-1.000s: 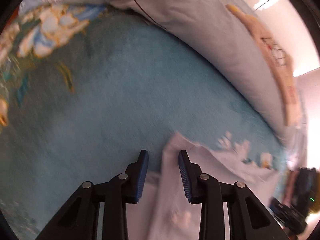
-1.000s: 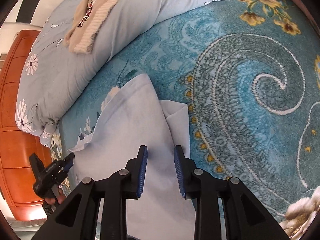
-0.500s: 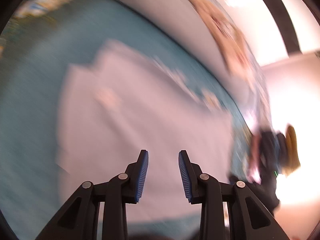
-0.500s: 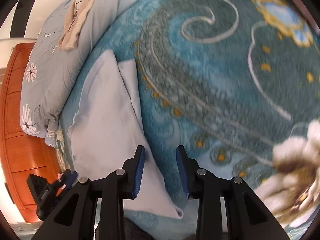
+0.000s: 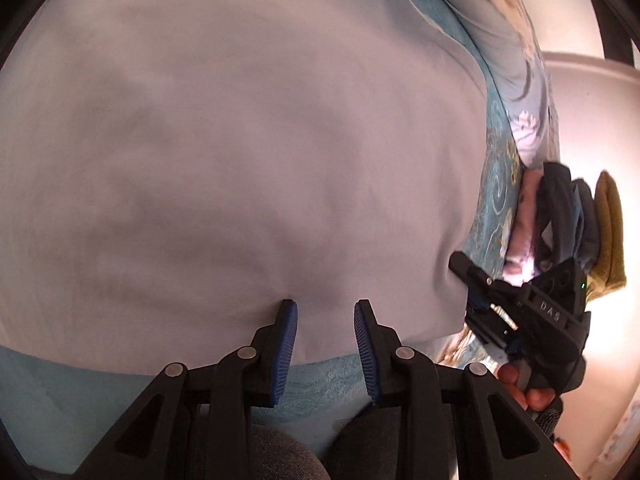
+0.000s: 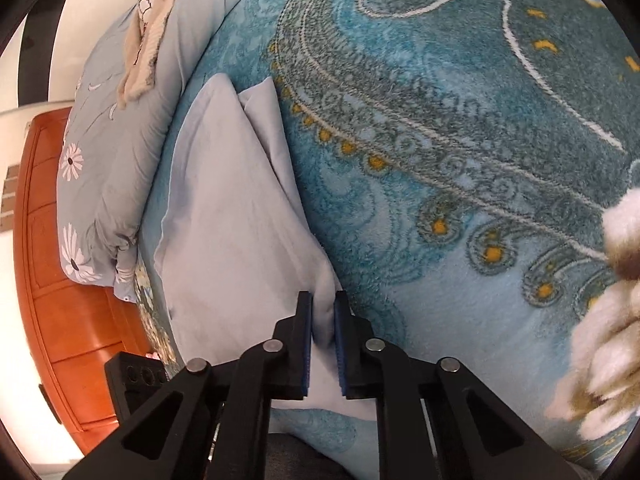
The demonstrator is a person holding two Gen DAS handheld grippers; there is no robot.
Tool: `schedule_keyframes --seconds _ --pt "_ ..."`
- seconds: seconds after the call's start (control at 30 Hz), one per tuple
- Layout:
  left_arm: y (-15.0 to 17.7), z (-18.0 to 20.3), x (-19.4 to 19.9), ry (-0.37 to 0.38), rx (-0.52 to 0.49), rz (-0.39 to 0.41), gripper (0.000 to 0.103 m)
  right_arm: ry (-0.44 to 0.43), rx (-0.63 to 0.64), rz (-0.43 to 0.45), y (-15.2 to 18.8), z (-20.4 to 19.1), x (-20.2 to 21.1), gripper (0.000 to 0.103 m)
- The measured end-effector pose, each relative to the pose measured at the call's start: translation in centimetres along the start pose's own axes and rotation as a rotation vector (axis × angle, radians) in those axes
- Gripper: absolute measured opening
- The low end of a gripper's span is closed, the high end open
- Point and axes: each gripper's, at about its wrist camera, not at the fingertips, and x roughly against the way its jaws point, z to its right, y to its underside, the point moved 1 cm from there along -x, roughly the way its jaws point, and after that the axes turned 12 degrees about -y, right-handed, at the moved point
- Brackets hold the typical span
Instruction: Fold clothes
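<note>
A pale lilac-blue garment (image 5: 248,152) lies spread flat on the teal patterned blanket (image 6: 440,160). In the left wrist view it fills most of the frame. My left gripper (image 5: 324,310) is open, its tips just over the garment's near hem with nothing between them. In the right wrist view the garment (image 6: 224,208) is a long folded strip running away from me. My right gripper (image 6: 323,314) is shut on its near right corner, with cloth bunched between the blue pads. The right gripper (image 5: 520,312), held by a hand (image 5: 528,390), also shows at the garment's right edge.
A light blue daisy-print duvet (image 6: 104,152) with a beige knit piece (image 6: 148,28) on it lies beyond the garment. An orange wooden cabinet (image 6: 60,280) stands on the left. A stack of folded clothes (image 5: 568,216) sits at the right edge of the bed.
Both grippers pulled back from the garment's far part to its near hem. The right jaws closed on the corner of the cloth. The left jaws stayed open.
</note>
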Motion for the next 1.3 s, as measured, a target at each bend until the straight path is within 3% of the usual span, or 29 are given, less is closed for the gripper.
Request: schedule_keyframes --seconds 0.1,0.43,0.73,0.83,1.03,1.3 --pt "0.4 0.0 0.5 0.004 0.011 0.013 0.032 0.013 0.037 0.008 0.4 -1.2 0.1 0.006" --pt "1.3 -4.6 8.8 0.148 0.116 0.246 0.034 -0.027 0.206 0.003 2.5 -9.8 -0.8 0.005" --pt "2.4 -14.3 14.9 0.254 0.294 0.402 0.035 -0.046 0.409 -0.034 5.0 -19.2 -3.0 0.005" --pt "2.7 -16.8 15.4 0.276 0.358 0.429 0.035 -0.037 0.516 -0.096 7.2 -22.8 -5.8 0.005" --pt "3.3 -20.2 14.8 0.3 0.444 0.435 0.036 0.055 0.662 -0.247 11.9 -26.0 -13.5 0.005" --pt "3.4 -22.0 13.5 0.318 0.472 0.408 0.037 0.247 0.691 -0.361 14.4 -24.4 -20.2 0.006"
